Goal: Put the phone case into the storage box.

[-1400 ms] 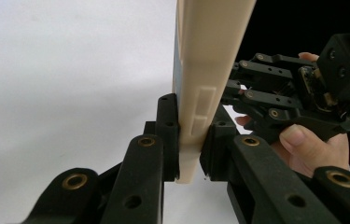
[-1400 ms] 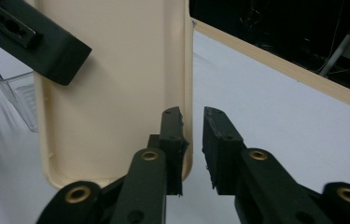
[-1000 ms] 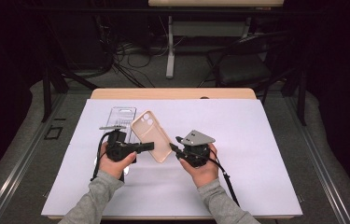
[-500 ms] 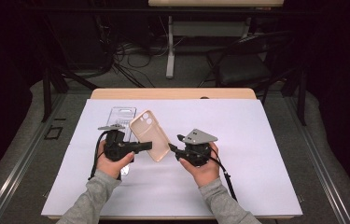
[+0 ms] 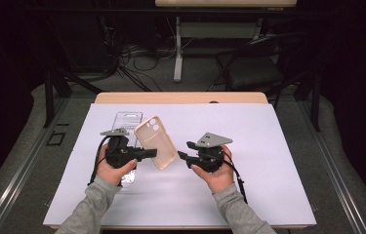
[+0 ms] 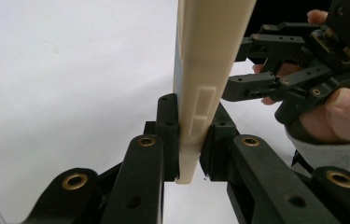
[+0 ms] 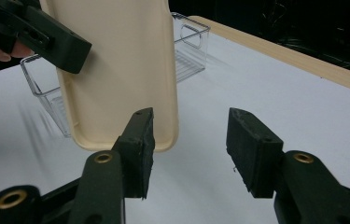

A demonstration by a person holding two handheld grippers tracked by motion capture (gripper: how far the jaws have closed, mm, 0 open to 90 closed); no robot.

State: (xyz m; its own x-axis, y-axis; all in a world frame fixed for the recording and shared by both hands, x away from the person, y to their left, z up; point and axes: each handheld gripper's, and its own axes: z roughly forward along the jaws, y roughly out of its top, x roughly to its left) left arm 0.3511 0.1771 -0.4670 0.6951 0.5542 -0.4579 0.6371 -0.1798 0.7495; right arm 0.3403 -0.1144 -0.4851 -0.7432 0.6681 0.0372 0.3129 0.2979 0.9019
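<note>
A beige phone case (image 5: 156,141) hangs tilted above the white table sheet (image 5: 268,146). My left gripper (image 5: 151,153) is shut on its lower side edge; in the left gripper view the pads (image 6: 168,135) press the case (image 6: 210,56) from both sides. My right gripper (image 5: 183,155) stands open just right of the case's lower end, apart from it. Its jaws have just been opening, and nothing lies between them (image 7: 189,140). In the right gripper view the case's back (image 7: 121,70) hangs ahead and to the left, with one left jaw across its edge.
A clear plastic tray (image 5: 128,119) lies on the sheet behind the left hand, and in the right gripper view it (image 7: 189,42) shows behind the case. The table's wooden far edge (image 5: 180,97) runs past the sheet. Chairs and cables stand in the dark beyond.
The right gripper's jaws have widened and drawn slightly right, away from the case's lower end. The left gripper keeps the case, now a little more upright.
</note>
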